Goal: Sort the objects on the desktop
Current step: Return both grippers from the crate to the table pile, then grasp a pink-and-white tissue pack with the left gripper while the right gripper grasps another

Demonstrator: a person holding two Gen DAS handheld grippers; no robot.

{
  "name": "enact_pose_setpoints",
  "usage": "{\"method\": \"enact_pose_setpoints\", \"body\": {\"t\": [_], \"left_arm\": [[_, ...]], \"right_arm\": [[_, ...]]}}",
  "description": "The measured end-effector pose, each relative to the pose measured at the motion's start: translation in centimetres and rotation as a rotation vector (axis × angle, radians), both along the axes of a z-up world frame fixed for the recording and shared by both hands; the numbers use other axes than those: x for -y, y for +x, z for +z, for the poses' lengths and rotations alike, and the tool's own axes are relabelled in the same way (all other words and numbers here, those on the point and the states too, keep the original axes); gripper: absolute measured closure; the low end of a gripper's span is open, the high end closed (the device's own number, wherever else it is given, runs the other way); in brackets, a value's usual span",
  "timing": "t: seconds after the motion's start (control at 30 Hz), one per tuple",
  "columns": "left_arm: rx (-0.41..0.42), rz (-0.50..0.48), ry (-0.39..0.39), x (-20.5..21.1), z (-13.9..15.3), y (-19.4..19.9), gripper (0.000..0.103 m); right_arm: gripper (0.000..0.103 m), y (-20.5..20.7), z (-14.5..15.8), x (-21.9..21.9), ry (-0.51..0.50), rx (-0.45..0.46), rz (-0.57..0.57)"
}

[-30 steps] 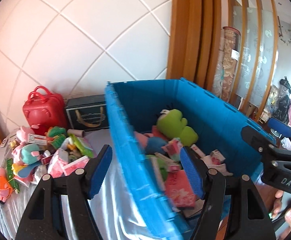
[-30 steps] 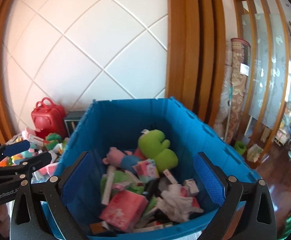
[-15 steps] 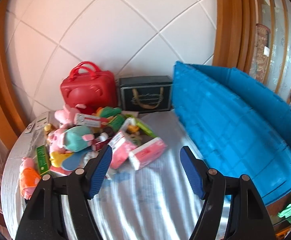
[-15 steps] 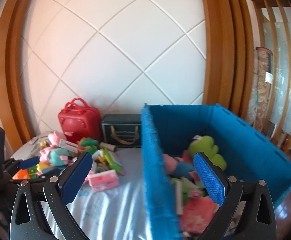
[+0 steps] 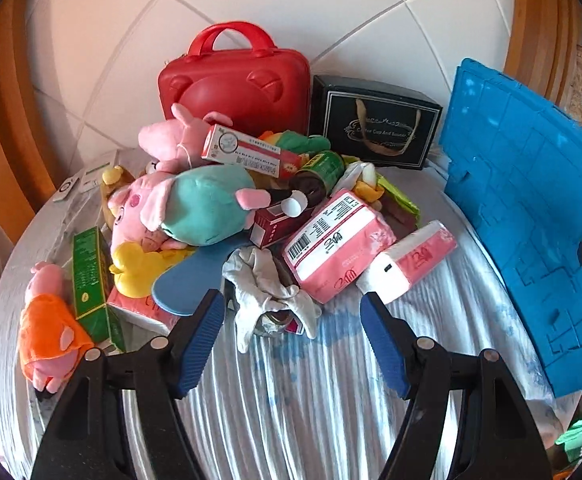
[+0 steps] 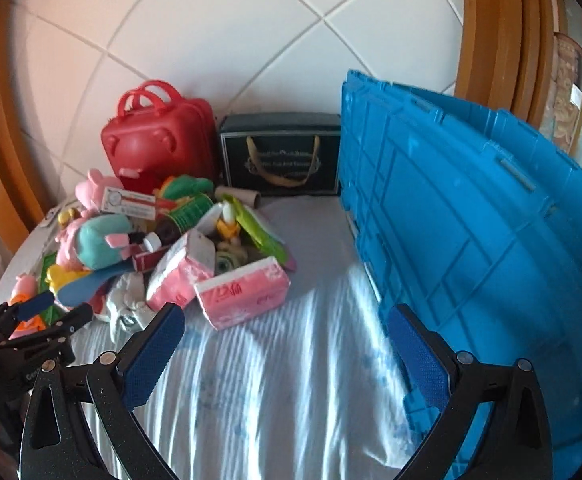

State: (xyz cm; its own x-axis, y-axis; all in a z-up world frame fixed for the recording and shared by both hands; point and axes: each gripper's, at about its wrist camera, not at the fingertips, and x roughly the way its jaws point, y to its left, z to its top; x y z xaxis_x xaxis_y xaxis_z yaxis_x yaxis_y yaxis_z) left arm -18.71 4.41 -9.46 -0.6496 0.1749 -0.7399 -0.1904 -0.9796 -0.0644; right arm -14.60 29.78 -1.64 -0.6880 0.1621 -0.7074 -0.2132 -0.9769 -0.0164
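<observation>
Since the big blue crate [image 6: 471, 216] stands on the right side of the table [image 5: 331, 420], with its outer wall toward both cameras, it is judged to be the place where sorted things are put. What is inside it cannot be seen from here. At the back, by the tiled wall, a red case [image 5: 237, 80] and a black gift box [image 5: 375, 124] are set side by side; they are best left alone for now.

On the left of the table a heap of small things is piled up. A pink pig toy in a teal dress [image 5: 195, 208] lies on top of the heap. Two pink tissue packs [image 5: 337, 244] are found at the front edge, one touching the other, and these are the easiest to reach. A crumpled white cloth [image 5: 269, 292] lies just in front of the left gripper [image 5: 293, 344].

The left gripper is held partly open, with nothing between its jaws. The right gripper [image 6: 285, 356] is held wide open over bare tablecloth, and it is empty too.

The step in hand is judged to be the reach for the next thing. One thing should be picked at a time, from the loose front edge and not from the middle, so the heap is not knocked over. The cloth is soft, so it should be pinched at a thick fold. The tissue pack should be squeezed across its narrow side, gently, so it is not crushed.
</observation>
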Motion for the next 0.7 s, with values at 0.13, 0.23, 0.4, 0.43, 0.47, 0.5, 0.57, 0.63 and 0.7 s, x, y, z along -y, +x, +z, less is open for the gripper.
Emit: {"method": "enact_pose_setpoints", "body": {"t": [0.13, 0.23, 0.4, 0.43, 0.47, 0.5, 0.57, 0.63, 0.7], "left_arm": [[0.07, -0.02, 0.019, -0.8, -3.7, -2.7, 0.033], [0.096, -0.046, -0.013, -2.2, -5.9, -4.4, 0.033], [0.141, -0.111, -0.027, -4.9, -9.0, -7.8, 0.033], [0.144, -0.119, -0.035, -5.4, -9.4, -8.5, 0.033], [0.147, -0.127, -0.04, -5.8, -9.8, -9.0, 0.033], [0.153, -0.136, -0.045, -6.3, -10.3, -9.7, 0.033], [0.149, -0.147, -0.063, -7.1, -10.9, -10.7, 0.026], [0.137, -0.162, -0.074, -7.9, -11.1, -11.3, 0.016], [0.127, -0.18, -0.093, -8.7, -11.3, -11.6, 0.013]], "right_arm": [[0.0, -3.7, -5.0, -0.4, -0.036, 0.129, 0.006], [0.0, -5.9, -7.1, -0.7, -0.056, 0.171, -0.008], [0.0, -8.8, -9.3, -1.2, -0.093, 0.212, -0.056], [0.0, -9.2, -9.6, -1.5, -0.098, 0.219, -0.068], [0.0, -9.5, -9.9, -1.7, -0.101, 0.225, -0.078], [0.0, -9.9, -10.4, -1.9, -0.104, 0.234, -0.091], [0.0, -10.7, -11.2, -2.1, -0.119, 0.25, -0.108], [0.0, -11.4, -11.8, -2.5, -0.151, 0.257, -0.124], [0.0, -12.1, -12.3, -2.7, -0.204, 0.253, -0.135]]}}
